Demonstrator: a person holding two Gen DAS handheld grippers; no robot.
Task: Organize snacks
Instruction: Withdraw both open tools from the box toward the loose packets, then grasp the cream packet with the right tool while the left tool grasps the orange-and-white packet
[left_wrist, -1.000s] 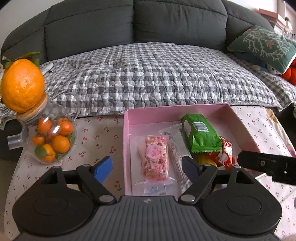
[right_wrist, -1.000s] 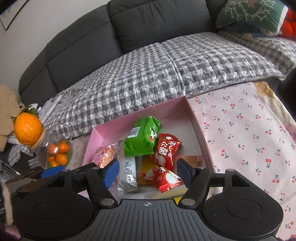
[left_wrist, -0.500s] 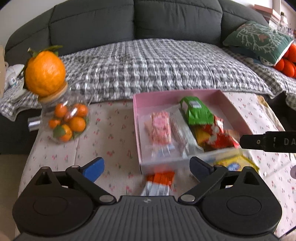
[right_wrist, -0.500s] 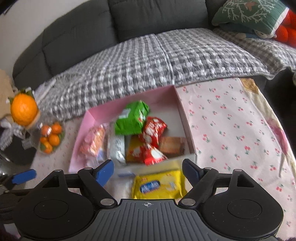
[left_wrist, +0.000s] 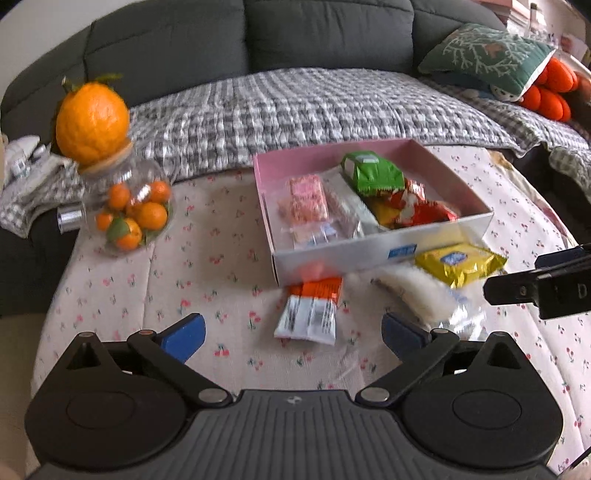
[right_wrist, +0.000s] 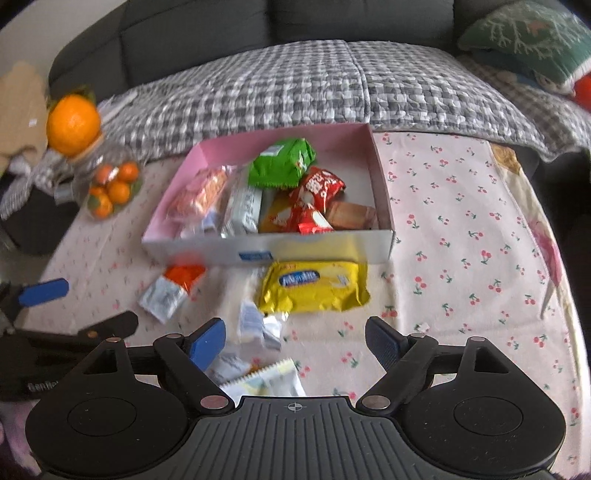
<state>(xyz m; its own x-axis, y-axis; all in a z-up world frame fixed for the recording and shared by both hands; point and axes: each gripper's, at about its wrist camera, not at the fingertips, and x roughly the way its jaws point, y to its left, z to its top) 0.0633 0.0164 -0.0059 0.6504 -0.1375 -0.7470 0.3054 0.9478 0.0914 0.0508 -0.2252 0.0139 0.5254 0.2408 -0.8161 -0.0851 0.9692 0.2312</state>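
A pink box (left_wrist: 436, 155) (right_wrist: 380, 177) on the cherry-print table holds several snack packs, among them a green pack (left_wrist: 373, 173) (right_wrist: 282, 162), a pink bar (left_wrist: 308, 194) and red packs (right_wrist: 319, 186). In front of the box lie an orange-and-white pack (left_wrist: 312, 308) (right_wrist: 171, 291), a yellow pack (left_wrist: 460, 260) (right_wrist: 314, 288) and a clear white pack (left_wrist: 424, 291) (right_wrist: 256, 323). My left gripper (left_wrist: 291, 334) is open and empty, just short of the orange-and-white pack. My right gripper (right_wrist: 295, 338) is open and empty, just short of the clear pack.
A glass jar of small oranges (left_wrist: 129, 210) (right_wrist: 110, 184) with a big orange (left_wrist: 92, 123) on its lid stands at the table's left. A grey checked quilt (left_wrist: 314, 107) covers the sofa behind. A green cushion (left_wrist: 487, 55) lies at the right.
Both grippers have pulled back from over the box toward the table's near side. The loose packs in front of the box have come into view. Both stay open.
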